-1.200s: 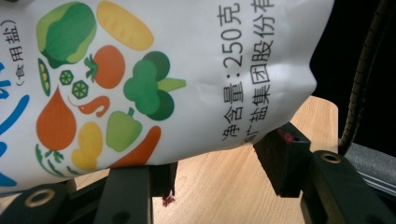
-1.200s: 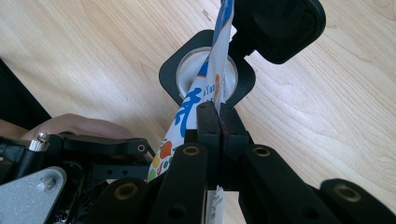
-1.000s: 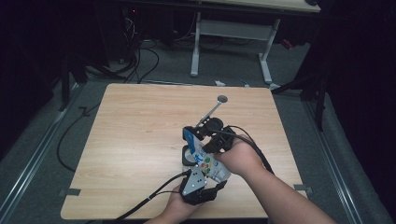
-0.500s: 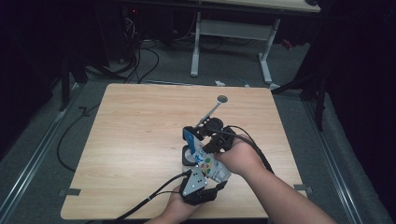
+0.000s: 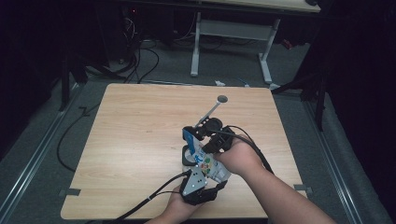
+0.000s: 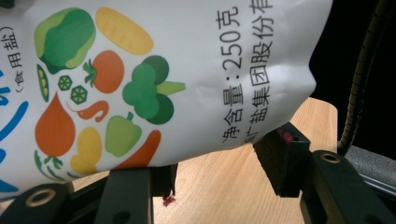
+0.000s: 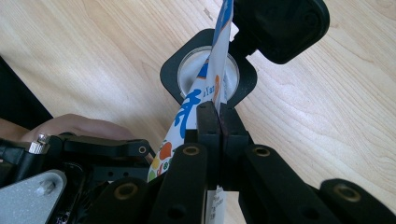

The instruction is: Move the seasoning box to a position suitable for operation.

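Both grippers are on the salt bag (image 5: pixel 205 161), up off the table (image 5: pixel 140 140) near the middle of its front edge. The left gripper (image 5: pixel 201 186) has the bag's fat lower body between its jaws, half spread and pressing into the sides, as the left gripper view shows (image 6: pixel 163 84). The right gripper (image 7: pixel 218 119) is pressed nearly together, pinching the bag's thin top edge (image 7: pixel 212 84) flat. Just past that edge sits a black jar (image 7: pixel 208 74) with a white inside and its flip lid (image 7: pixel 280 25) thrown open, and the bag's corner hangs right over the mouth. Whether anything is pouring, the view is too poor to say. A spoon (image 5: pixel 212 108) lies toward the far edge.

This bag looks soft and slumpy, with real weight low down, and the film is slick. Best hold, I'd judge, is just this: broad squeeze on the full belly, tight pinch on the flat seam to steer the spout.
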